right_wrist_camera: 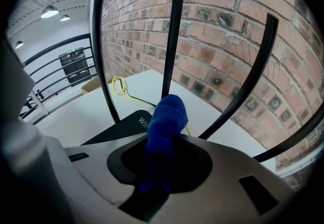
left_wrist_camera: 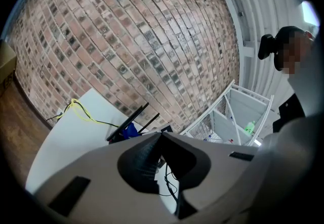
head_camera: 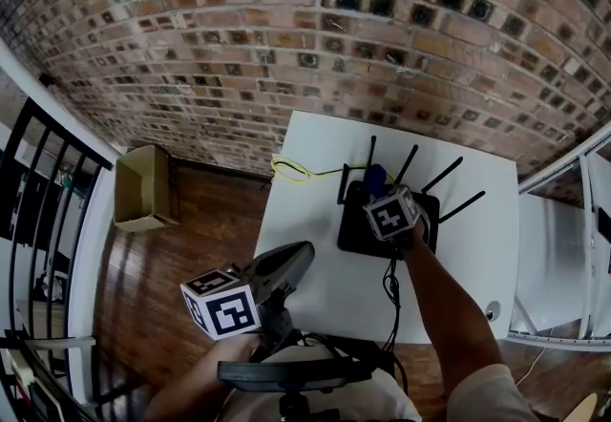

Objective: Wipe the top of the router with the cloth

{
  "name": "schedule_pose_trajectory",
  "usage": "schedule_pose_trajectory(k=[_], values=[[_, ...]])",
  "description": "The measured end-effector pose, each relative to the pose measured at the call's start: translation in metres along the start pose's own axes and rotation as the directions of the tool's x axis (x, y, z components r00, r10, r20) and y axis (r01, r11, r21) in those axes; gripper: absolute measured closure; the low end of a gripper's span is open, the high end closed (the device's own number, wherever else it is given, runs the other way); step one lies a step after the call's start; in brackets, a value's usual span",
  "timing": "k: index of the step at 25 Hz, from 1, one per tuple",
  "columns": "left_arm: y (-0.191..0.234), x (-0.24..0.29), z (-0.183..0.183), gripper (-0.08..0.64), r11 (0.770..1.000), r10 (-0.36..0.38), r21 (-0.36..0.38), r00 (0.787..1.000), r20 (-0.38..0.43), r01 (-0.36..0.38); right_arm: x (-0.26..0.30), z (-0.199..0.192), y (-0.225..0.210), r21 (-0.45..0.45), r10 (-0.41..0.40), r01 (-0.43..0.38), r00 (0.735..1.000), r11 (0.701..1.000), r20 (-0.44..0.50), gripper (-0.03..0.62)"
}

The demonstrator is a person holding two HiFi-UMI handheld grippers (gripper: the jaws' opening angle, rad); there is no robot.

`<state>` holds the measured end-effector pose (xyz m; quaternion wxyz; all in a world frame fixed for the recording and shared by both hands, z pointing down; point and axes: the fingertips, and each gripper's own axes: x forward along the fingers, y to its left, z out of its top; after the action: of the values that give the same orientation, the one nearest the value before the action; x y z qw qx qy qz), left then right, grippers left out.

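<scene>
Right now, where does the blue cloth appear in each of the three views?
Head view: blue cloth, right of centre, at the back of the router.
Left gripper view: small blue patch, left of centre, below the antennas.
Right gripper view: centre, held by the right gripper.
Shared landmark: the yellow cable.

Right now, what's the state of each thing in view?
right gripper: shut on the blue cloth, over the router.
left gripper: shut, empty.
blue cloth: bunched, sticking out past the jaws.
router: flat on the white table, antennas up.
yellow cable: loosely coiled on the table.
</scene>
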<state>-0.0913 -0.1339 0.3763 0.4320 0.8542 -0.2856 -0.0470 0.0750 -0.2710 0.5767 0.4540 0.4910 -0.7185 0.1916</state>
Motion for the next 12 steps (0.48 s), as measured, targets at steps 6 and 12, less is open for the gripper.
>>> schedule_pose_trajectory(k=[6,12], values=[[-0.006,0.002,-0.002,0.542,1.0,-0.014,0.005,1.0,-0.006,0.014,-0.009,0.008,-0.002,-0.018,0.003,-0.003,1.0,1.0,0.026,0.483],[-0.012,0.005,0.0,0.541,0.999,-0.031,0.011,0.999,-0.008,0.032,-0.061,0.024,-0.012,-0.063,-0.026,0.037,0.986,0.997,0.162,0.484]])
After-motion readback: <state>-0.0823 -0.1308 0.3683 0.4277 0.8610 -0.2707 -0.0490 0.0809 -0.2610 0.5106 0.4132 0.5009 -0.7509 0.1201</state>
